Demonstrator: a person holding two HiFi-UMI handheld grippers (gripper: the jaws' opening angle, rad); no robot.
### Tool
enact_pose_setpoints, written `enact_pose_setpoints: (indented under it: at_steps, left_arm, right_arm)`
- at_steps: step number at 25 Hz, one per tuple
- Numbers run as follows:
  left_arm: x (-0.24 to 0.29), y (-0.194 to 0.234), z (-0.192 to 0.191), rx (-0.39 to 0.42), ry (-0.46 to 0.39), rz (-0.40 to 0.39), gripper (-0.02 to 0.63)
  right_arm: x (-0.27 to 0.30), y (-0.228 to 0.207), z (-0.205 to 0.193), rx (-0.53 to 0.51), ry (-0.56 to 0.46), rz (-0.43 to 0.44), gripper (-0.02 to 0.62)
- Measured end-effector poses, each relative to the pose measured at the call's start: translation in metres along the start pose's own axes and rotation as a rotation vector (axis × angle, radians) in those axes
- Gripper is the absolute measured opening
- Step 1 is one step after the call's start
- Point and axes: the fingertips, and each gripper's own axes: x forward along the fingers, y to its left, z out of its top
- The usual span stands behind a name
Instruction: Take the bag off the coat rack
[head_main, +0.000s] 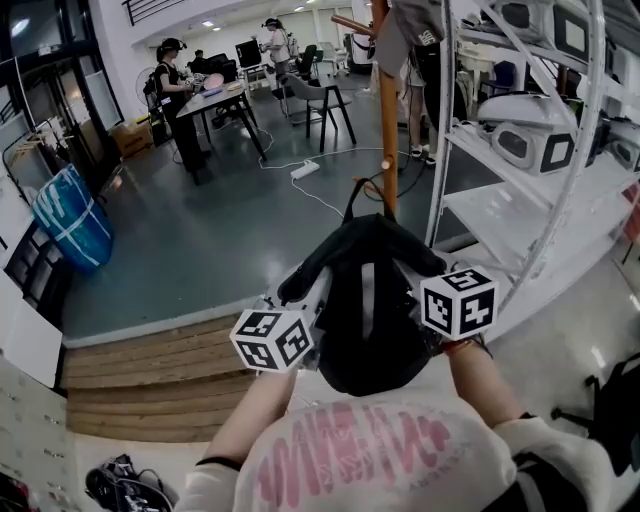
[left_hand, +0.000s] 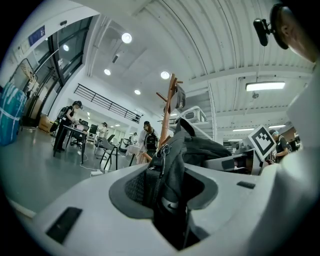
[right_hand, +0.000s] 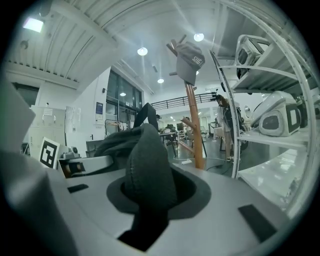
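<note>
A black bag (head_main: 365, 300) hangs between my two grippers, just in front of the wooden coat rack (head_main: 388, 120). My left gripper (head_main: 312, 300) is shut on the bag's left side, next to a zipper pull (left_hand: 161, 152). My right gripper (head_main: 422, 292) is shut on its right side. Dark fabric (left_hand: 175, 165) fills the left gripper's (left_hand: 170, 197) jaws in the left gripper view. A thick fold of the bag (right_hand: 147, 170) sits in the right gripper's (right_hand: 149, 202) jaws in the right gripper view. The bag's handle loop (right_hand: 147, 112) stands up, apart from the rack pole (right_hand: 192, 125). A grey cap (right_hand: 190, 62) hangs on the rack's top.
White shelving (head_main: 520, 200) holding white devices stands close on the right. Below me lies a wooden step (head_main: 150, 380). A blue bag (head_main: 72, 225) leans at the left wall. A power strip with its cable (head_main: 305, 170), a chair (head_main: 320, 100) and a table with people (head_main: 215, 100) are farther back.
</note>
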Motion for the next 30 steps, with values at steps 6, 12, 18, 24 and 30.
enact_pose_setpoints:
  at_steps: [6, 12, 18, 24, 30]
  left_arm:
    - [-0.039, 0.006, 0.003, 0.009, 0.014, 0.001, 0.127]
    - [-0.082, 0.008, 0.013, 0.02, 0.009, -0.018, 0.127]
    - [-0.122, 0.004, 0.024, 0.037, -0.009, -0.066, 0.127]
    - [-0.149, 0.001, 0.027, 0.054, 0.005, -0.117, 0.127]
    - [-0.165, -0.004, 0.025, 0.061, 0.027, -0.16, 0.126]
  right_arm:
    - [-0.01, 0.039, -0.011, 0.037, 0.013, 0.002, 0.1]
    - [-0.029, 0.081, -0.014, 0.048, -0.006, -0.017, 0.1]
    - [-0.055, 0.123, -0.013, 0.046, -0.038, -0.066, 0.1]
    - [-0.075, 0.151, -0.022, 0.07, -0.054, -0.115, 0.1]
    - [-0.091, 0.169, -0.032, 0.11, -0.034, -0.157, 0.1]
